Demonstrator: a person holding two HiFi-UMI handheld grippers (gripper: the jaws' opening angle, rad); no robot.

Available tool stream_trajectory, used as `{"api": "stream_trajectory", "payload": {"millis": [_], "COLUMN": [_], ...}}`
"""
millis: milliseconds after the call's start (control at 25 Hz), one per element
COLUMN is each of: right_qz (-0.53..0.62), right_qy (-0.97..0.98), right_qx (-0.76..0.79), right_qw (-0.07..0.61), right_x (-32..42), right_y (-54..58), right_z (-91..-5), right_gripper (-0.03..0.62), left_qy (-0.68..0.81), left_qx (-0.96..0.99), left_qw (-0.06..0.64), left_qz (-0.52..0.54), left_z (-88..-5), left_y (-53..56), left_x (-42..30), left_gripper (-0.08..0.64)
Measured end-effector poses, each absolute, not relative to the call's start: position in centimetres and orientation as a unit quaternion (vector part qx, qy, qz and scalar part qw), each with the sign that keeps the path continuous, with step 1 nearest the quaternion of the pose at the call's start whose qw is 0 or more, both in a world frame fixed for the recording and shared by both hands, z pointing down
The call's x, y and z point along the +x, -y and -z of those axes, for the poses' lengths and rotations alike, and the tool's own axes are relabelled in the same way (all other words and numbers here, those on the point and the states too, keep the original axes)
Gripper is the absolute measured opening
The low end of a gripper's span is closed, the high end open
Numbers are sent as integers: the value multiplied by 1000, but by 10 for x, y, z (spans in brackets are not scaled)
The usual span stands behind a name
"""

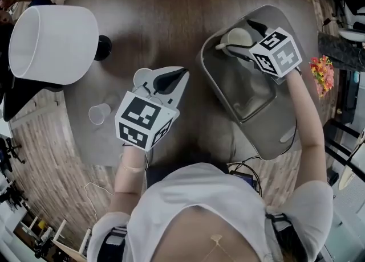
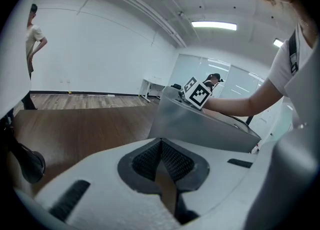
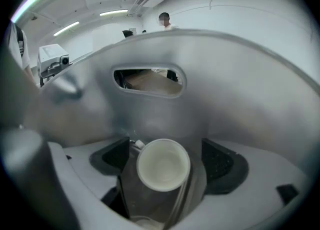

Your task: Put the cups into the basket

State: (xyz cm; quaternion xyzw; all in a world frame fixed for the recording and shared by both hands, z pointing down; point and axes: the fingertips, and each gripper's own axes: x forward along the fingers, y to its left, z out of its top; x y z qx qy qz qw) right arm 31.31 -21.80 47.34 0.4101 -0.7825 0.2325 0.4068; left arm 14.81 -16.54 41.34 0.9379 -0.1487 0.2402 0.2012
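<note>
Shirt [image 1: 199,198]: white cloth, low in the head view, nearest the lens.
White drum [image 1: 54,41]: large, smooth cylinder at the table's far left, with a round black base [image 1: 102,47] just beside it.
Table [image 1: 154,16]: dark wood grain, rounded edge.
Clear cup [image 1: 98,113]: thin, see-through, round rim up, standing alone left of the left gripper.
White cup [image 1: 142,77]: small, opaque, mouth up, just beside the left jaws.
Left gripper [image 1: 174,77]: white shell with a square-marker cube. Ribbed black pads pressed together, nothing between.
Basket [image 1: 276,132]: smooth grey tub, rounded rectangle, on the table's right side. Oval slot handle [image 3: 147,80] cut in its far wall.
Right gripper [image 1: 244,40]: jaws clamped on a cup.
Held cup [image 3: 163,164]: pale round end toward the lens, translucent sides, lying sideways inside the basket's far end. Contact with the basket floor cannot be told.
</note>
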Motion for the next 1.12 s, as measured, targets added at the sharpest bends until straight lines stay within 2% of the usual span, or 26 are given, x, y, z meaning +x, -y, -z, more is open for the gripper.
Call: {"api": "stream_trajectory", "payload": {"millis": [320,360,400,440,1120], "right_qz": [-239,-243,-243,-241,-154], "right_qy": [766,762,752,743,737], "right_qx": [470,488,515,541,623], "right_qw": [367,350,331,313,214], "right_x": [312,312,317,323,302], "right_y": [211,210,209,208,111], "right_z": [-436,-431,-424,-417,-311], "right_gripper": [412,350,162,11,11], "left_qy": [152,153,153,154,129], "left_qx": [944,944,945,946,966], "left_qw": [191,190,188,186,142], "left_qz": [-223,-222,-221,-219,-173], "left_z": [-397,-395,-393,-390,-344], "left_y": [158,155,152,148,75], "left_x": [136,134,134,135,128], "left_gripper": [12,12,12,12,12]}}
